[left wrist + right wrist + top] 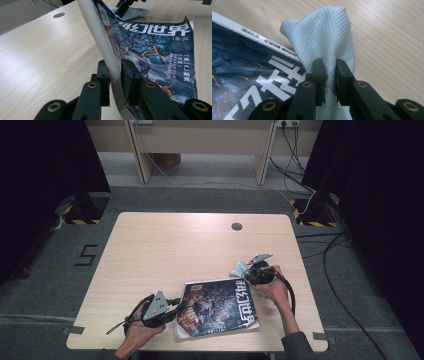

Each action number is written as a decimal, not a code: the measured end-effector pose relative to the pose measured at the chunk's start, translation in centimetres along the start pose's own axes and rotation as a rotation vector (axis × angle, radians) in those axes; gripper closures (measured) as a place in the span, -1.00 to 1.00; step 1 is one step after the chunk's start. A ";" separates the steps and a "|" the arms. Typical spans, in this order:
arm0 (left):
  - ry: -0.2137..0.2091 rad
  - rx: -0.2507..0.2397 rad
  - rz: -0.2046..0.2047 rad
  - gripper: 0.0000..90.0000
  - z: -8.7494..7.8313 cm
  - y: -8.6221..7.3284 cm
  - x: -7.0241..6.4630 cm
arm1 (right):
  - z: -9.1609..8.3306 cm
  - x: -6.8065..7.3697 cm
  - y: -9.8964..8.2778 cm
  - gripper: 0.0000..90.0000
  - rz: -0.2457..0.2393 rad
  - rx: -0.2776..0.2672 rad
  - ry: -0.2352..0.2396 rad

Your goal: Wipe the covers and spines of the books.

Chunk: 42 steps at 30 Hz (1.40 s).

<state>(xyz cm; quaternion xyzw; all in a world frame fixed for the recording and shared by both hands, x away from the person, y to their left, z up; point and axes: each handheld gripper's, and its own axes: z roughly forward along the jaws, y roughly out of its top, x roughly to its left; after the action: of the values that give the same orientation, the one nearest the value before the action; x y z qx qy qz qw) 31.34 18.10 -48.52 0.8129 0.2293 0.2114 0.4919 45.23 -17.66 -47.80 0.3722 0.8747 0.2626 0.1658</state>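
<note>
So the left claw (115, 75) is clamping down on the near edge of a magazine (155, 50), jaws pinching the stack of pages and curling that edge up off the desk (37, 62). From the high view the magazine (218, 307) is sitting at the front of the desk (175, 245), between the two hands, cover facing up with dark blue art and big white lettering. The left claw (172, 309) is coming at it from the left side.

The right claw (330, 75) is gripping a white textured cloth (324, 32), jaws nearly together with the fabric bunching up between them. The cloth is hanging right over the magazine's far right corner (249, 62), and it's touching the cover there. In the high view the right claw (245, 274) is sitting just at that corner, with the cloth (239, 268) poking out beside it.
</note>
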 end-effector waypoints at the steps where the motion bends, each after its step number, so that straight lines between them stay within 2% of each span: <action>1: 0.000 -0.002 0.002 0.72 0.0 0.0 0.0 | 0.0 0.0 0.0 0.77 -0.002 0.002 -0.006; 6: -0.002 0.000 -0.001 0.72 0.0 0.0 0.0 | 0.0 0.0 0.0 0.78 -0.002 0.003 -0.002; 10: 0.000 0.000 -0.001 0.71 0.0 0.0 0.0 | -0.2 0.2 0.1 0.78 0.010 -0.010 0.020; 13: 0.000 0.001 -0.001 0.71 0.0 0.0 0.0 | -0.6 0.8 0.5 0.78 -0.006 -0.029 0.050; 23: 0.002 0.000 -0.001 0.71 0.0 0.0 0.0 | -2.2 4.4 2.9 0.78 -0.117 -0.096 0.107; 38: 0.005 0.004 0.006 0.71 0.1 -0.1 0.0 | -4.7 10.7 6.2 0.78 -0.260 -0.220 0.180; 39: 0.007 0.003 0.011 0.71 0.1 -0.1 -0.1 | -5.0 11.5 6.5 0.78 -0.273 -0.233 0.187; 42: 0.008 0.000 0.015 0.71 0.1 -0.1 -0.1 | -5.3 12.2 6.7 0.78 -0.291 -0.250 0.193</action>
<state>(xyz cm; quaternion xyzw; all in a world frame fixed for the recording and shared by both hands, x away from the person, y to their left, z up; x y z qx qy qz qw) 31.26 18.00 -48.61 0.8138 0.2251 0.2184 0.4892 38.29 -6.51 -40.73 0.1917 0.8916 0.3767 0.1625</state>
